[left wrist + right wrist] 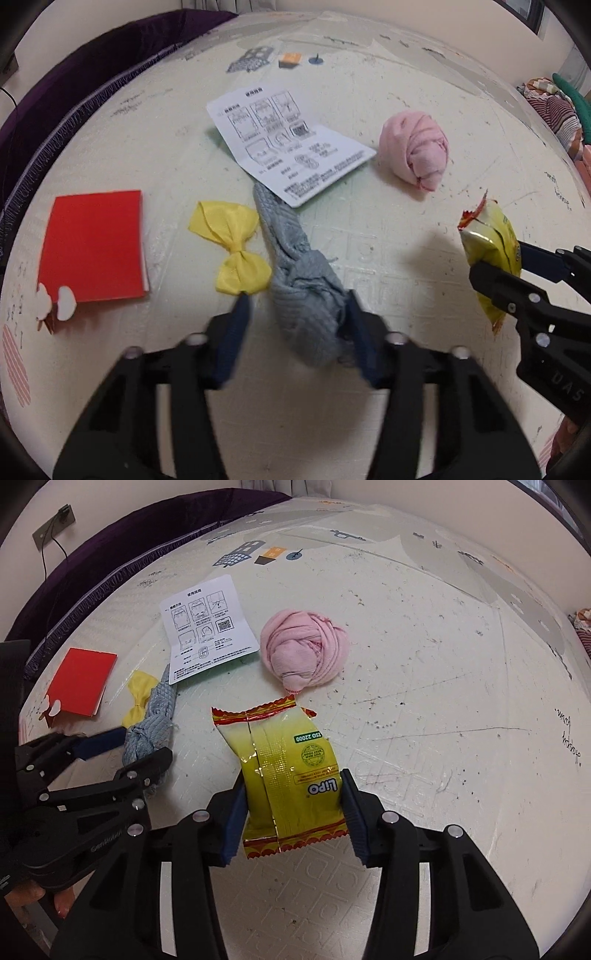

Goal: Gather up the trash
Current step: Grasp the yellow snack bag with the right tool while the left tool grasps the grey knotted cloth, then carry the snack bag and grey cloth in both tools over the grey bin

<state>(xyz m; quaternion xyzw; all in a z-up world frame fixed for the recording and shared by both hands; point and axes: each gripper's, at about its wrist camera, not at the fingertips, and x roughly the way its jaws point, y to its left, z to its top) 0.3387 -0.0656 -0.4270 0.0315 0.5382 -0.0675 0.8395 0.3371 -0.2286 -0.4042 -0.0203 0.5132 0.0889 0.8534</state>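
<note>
My right gripper [293,786] is shut on a yellow snack wrapper [284,771] with red edges and holds it above the cream mat; the wrapper also shows in the left wrist view [491,251]. My left gripper [297,306] is open around a knotted grey cloth [295,258]; its right finger touches the cloth and its left finger stands apart. The grey cloth shows in the right wrist view [151,720] too. A white instruction sheet [291,147] lies beyond it, partly over its far end.
A yellow bow [232,247] and a red booklet [92,247] lie left of the grey cloth. A rolled pink cloth [415,147] sits to the right of the sheet. A purple blanket [74,92] borders the mat's far left edge. Striped fabric [554,107] lies at far right.
</note>
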